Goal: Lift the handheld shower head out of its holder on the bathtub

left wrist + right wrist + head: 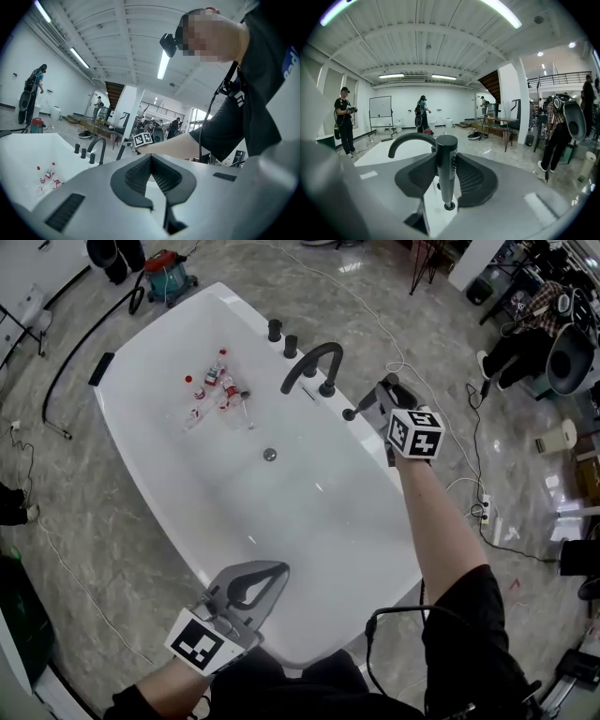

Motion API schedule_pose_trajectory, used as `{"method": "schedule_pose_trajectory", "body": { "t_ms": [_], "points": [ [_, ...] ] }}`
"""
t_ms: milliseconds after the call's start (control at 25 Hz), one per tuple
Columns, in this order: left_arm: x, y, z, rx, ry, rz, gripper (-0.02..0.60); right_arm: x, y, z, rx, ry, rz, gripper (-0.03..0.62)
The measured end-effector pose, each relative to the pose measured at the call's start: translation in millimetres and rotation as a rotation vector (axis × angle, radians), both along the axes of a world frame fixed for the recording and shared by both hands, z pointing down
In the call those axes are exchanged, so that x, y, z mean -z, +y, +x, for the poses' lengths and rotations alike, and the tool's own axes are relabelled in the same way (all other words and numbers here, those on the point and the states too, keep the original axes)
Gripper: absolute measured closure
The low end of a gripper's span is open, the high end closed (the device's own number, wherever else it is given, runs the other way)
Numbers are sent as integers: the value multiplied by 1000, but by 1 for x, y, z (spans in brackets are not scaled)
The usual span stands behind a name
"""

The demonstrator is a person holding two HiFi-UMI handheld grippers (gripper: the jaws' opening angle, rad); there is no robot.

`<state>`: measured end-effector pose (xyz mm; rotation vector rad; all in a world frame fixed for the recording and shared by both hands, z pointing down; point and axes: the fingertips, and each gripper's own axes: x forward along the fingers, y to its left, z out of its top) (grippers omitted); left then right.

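The handheld shower head (352, 412) is a slim dark wand. It is held over the white bathtub's rim (380, 521), just right of the curved black spout (312, 362). My right gripper (367, 406) is shut on it. In the right gripper view the shower head (446, 164) stands upright between the pads of my right gripper (446, 174), its lower end hanging free above the white rim. My left gripper (274, 575) is low at the tub's near end. It is shut, and the left gripper (150, 158) has nothing between its touching tips.
Two black knobs (282, 337) stand on the rim beside the spout. Several small bottles (214, 390) lie inside the tub near the drain (270, 455). Cables (469, 493) trail across the marble floor on the right. A red and teal vacuum (169, 276) stands beyond the tub's far end.
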<state>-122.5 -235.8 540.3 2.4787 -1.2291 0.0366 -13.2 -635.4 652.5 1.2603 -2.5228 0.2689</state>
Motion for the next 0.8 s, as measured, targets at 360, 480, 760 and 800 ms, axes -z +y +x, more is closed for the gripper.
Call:
{"method": "schedule_pose_trajectory", "body": {
  "t_ms": [360,480,760,800],
  "points": [
    [57,38,23,-12,18,48,581,106,93,16,39,-50,71,470],
    [78,53,32,-19,20,59,581,131,136,23,61,-60,82,470],
    [105,91,45,-17,29,48,581,172,237,41,110,-75,113,470],
    [108,96,48,-19,28,47,581,176,251,43,118,-76,116,470]
  ]
}}
